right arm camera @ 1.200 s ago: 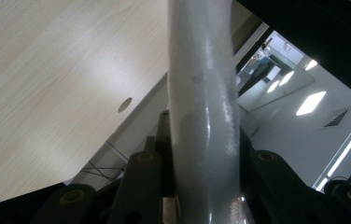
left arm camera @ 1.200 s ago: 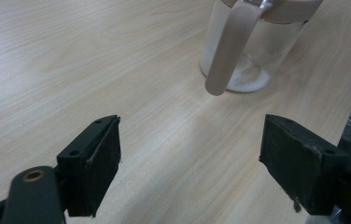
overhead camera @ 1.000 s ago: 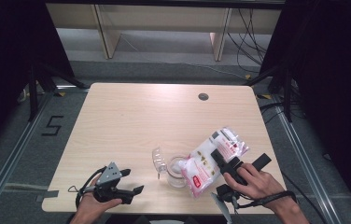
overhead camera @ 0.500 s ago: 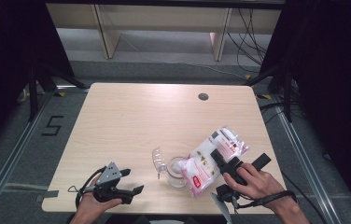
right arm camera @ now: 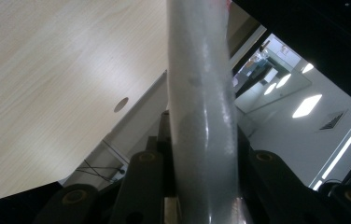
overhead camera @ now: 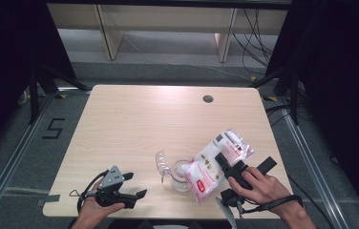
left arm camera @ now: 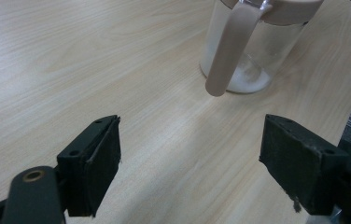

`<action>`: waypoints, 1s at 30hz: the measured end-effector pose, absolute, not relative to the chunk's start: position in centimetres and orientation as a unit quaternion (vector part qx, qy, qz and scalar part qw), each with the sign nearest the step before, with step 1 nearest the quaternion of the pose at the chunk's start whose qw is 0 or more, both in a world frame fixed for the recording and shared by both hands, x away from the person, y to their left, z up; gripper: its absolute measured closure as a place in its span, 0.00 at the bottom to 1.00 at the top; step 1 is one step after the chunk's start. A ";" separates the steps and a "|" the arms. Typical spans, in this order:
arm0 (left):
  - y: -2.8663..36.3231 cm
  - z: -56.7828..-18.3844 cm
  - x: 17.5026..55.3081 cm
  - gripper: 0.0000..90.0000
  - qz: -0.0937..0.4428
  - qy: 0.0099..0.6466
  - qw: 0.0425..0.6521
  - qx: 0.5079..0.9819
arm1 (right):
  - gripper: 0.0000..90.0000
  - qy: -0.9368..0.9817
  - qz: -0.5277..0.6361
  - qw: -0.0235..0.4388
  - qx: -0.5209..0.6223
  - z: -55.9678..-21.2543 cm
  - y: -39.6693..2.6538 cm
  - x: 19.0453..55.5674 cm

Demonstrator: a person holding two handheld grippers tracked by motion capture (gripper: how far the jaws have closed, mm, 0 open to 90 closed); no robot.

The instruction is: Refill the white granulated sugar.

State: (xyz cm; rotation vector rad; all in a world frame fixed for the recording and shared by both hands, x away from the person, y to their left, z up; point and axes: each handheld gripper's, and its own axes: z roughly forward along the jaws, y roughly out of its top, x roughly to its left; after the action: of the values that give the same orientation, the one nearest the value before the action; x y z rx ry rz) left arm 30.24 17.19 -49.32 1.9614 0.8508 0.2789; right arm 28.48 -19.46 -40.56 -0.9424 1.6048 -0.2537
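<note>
A white plastic bag (overhead camera: 213, 162) with pink print is tilted, its lower end over the mouth of a clear jar (overhead camera: 181, 174) near the table's front edge. My right gripper (overhead camera: 230, 164) is shut on the bag (right arm camera: 201, 107), whose pale plastic runs up between the jaws in the right gripper view. The jar (left arm camera: 253, 46) holds a little white powder at its bottom and has a beige rim and hanging strap. A clear lid (overhead camera: 162, 162) stands open at the jar's left. My left gripper (overhead camera: 133, 185) rests open near the front left, jaws pointing toward the jar, nothing between them.
The wooden table (overhead camera: 149, 119) has a round cable hole (overhead camera: 208, 98) at the back right. A taped number marks the floor (overhead camera: 53, 128) to the left. Shelving legs stand beyond the table's far edge.
</note>
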 end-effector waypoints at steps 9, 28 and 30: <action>17.2 -49.2 30.3 0.22 0.118 0.343 0.476 0.801 | 0.84 0.688 -0.110 0.592 -0.405 -40.5 -19.5 28.5; 17.1 -49.3 30.2 0.22 0.113 0.349 0.475 0.800 | 0.84 0.686 -0.111 0.595 -0.403 -40.2 -19.6 28.4; 17.1 -49.4 30.2 0.22 0.112 0.349 0.475 0.800 | 0.85 0.685 -0.112 0.594 -0.408 -40.2 -19.6 28.5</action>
State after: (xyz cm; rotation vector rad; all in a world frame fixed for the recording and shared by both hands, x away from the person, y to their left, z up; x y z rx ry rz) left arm 30.24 17.07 -49.39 1.9564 0.8539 0.2737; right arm 28.45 -19.57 -40.18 -0.9478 1.5917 -0.2593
